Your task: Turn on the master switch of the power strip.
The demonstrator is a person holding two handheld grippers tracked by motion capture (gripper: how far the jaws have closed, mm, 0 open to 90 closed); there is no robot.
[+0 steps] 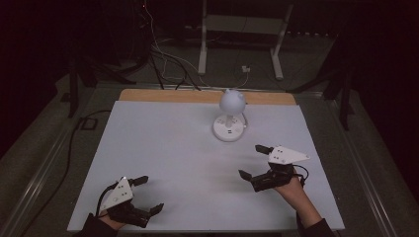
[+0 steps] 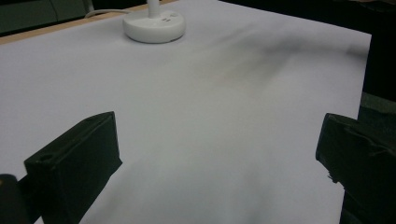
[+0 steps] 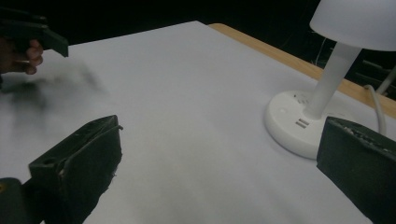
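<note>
A small white desk lamp (image 1: 230, 114) stands on the white table top (image 1: 163, 148) near its far edge, with a round base (image 2: 154, 27) and a dome shade (image 3: 357, 21). My left gripper (image 1: 148, 195) hovers open over the near left corner, nothing between its jaws. My right gripper (image 1: 253, 161) is open at the near right, a short way in front of the lamp, its jaws pointing left and holding nothing. The right gripper view has the lamp base (image 3: 292, 123) close on the right and the left gripper (image 3: 32, 32) far off at the upper left.
The room is dim. A wooden strip (image 1: 163, 96) runs along the table's far edge. Behind the table lie cables (image 1: 163, 59) and a white stand frame (image 1: 242, 37) on the floor. A white cord (image 3: 378, 105) leaves the lamp base.
</note>
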